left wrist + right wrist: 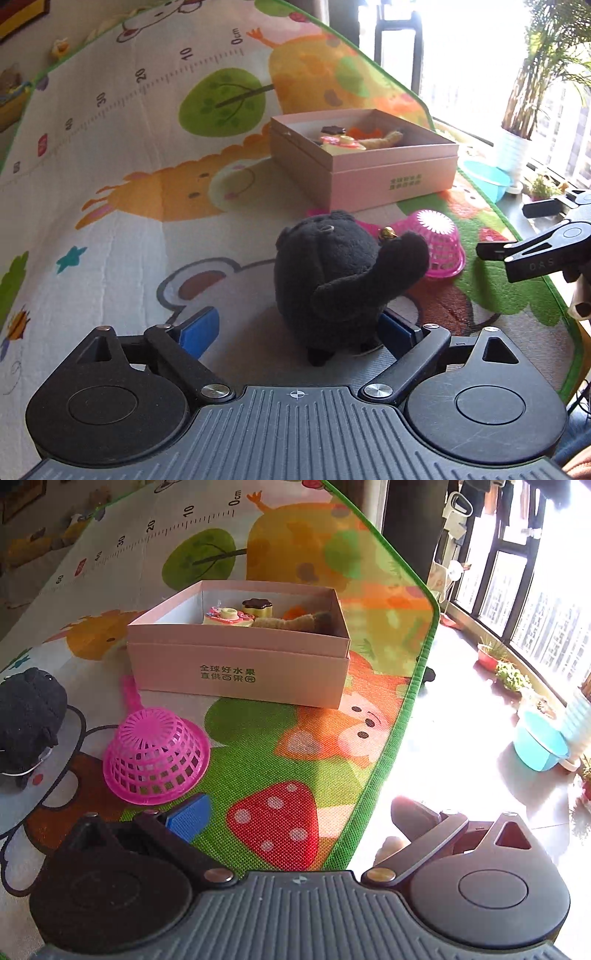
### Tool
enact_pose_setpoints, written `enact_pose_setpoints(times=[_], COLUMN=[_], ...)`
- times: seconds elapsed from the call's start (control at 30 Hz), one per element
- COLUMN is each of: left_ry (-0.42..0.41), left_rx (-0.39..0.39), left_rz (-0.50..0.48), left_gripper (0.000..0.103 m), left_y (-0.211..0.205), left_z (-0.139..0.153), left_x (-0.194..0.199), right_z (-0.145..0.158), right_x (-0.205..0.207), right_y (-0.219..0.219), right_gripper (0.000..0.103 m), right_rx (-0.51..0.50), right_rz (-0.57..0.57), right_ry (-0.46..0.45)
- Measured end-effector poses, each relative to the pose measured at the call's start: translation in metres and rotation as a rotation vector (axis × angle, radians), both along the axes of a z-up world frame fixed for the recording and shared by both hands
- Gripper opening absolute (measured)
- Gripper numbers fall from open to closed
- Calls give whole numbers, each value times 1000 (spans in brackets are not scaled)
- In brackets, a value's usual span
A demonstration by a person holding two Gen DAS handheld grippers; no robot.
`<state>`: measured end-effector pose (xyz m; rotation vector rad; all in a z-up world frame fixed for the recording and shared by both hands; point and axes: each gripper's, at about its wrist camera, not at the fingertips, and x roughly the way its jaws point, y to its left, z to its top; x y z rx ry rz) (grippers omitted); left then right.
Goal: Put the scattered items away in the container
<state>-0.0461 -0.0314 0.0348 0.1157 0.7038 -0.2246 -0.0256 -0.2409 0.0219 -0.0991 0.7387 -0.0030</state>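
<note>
A black plush toy (332, 277) stands on the play mat between the fingers of my left gripper (297, 332), which is open. The left blue pad (199, 328) is clear of the toy, and the right pad is partly hidden behind it. Just past the toy, a pink plastic basket (441, 243) (155, 757) lies upside down. Behind it the pink box (391, 177) (236, 672) holds a toy cake (229, 616), a pudding and a tan plush. My right gripper (295, 818) is open with nothing in it, over the mat's right edge near the basket. The black plush (29, 716) sits at the far left of the right wrist view.
The mat's green border (413, 686) runs along the right, with bright tiled floor beyond. A teal basin (539, 746) and potted plants (511, 675) stand by the window. More small toys lie at the mat's far left corner (59, 48).
</note>
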Motion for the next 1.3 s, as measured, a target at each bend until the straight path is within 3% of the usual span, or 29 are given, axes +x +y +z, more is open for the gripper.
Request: enact_pose_setpoints(times=[0.07,0.2,0.27,0.33,0.43,0.5,0.73,0.8,0.87,1.0,1.07,1.13,1.2,1.27,1.3], left_ry=[-11,-34,-22,-5,24,26,-17,-19,-14,-25,-35,-42,-41,-37,-33], left_rx=[17,134,145,108,-39,-89,-82,-91,-114,-132,-127,-126,-127,-127,-125], left_rz=[38,109,141,163,136,106,101,127,144,118,100,81,72,70,70], left_gripper=[99,98,98,98,98,99,100,100,100,100,100,100,101,101,101], left_y=[8,17,24,31,35,29,18,22,24,12,5,-2,-5,-6,-5], left_z=[0,-2,-4,-4,-2,-2,5,6,7,10,11,13,13,13,12], left_x=[0,0,0,-1,-5,-7,-8,-6,-5,-7,-8,-7,-6,-7,-7], right_z=[2,7,9,9,7,4,-6,0,10,22,22,17,10,4,2], right_x=[-7,-13,-11,-5,8,14,13,12,10,13,22,30,38,45,44], right_y=[7,32,45,54,63,61,27,19,16,32,44,55,60,57,54], right_gripper=[103,103,103,103,103,103,103,103,103,103,103,89,84,74,65], right_rx=[18,34,28,24,4,-31,-318,-264,-148,53,102,72,38,49,61], right_rz=[43,146,179,197,202,191,-8,-28,-12,66,101,120,124,134,145], right_ry=[-10,-35,-45,-45,-31,-15,-103,-107,-108,-100,-79,-73,-52,-13,5])
